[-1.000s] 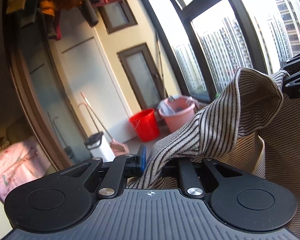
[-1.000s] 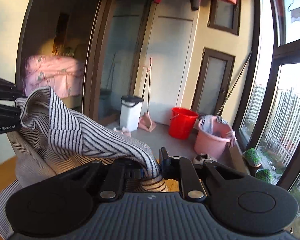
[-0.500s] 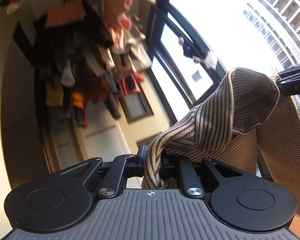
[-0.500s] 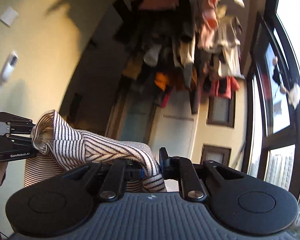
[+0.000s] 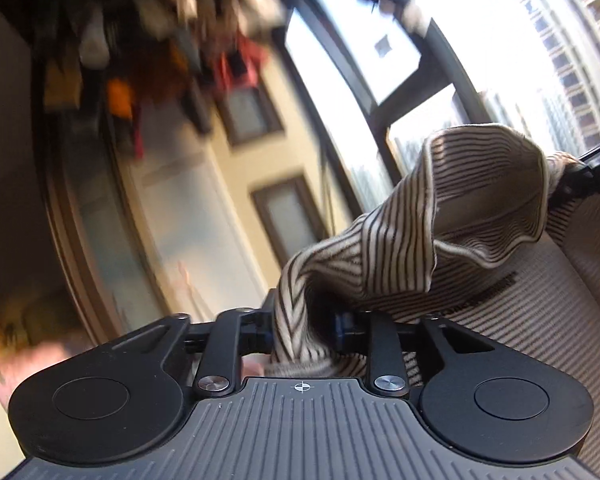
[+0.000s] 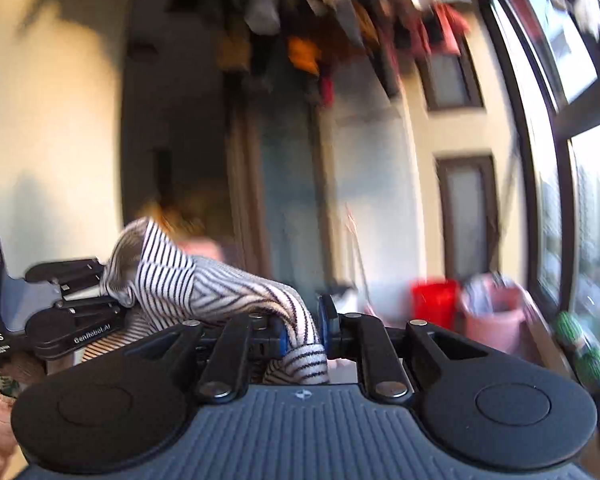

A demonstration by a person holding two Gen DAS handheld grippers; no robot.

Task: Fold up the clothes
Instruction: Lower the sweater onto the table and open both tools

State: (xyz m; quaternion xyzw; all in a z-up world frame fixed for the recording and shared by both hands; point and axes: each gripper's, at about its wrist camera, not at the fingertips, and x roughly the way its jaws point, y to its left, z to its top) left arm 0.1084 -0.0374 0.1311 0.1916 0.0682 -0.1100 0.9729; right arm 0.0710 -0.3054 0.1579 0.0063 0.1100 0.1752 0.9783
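Both grippers, left (image 5: 304, 326) and right (image 6: 302, 330), keep jaws pinching the striped garment (image 5: 440, 232). Views have dropped since half a second ago; red bucket (image 6: 434, 304) back in sight, far right.

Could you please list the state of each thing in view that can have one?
Striped garment: lifted in the air, bunched, held at two points.
Left claw: shut on the garment.
Right claw: shut on the garment.
Red bucket: upright on the floor.
Pink basin: upright, holding laundry.
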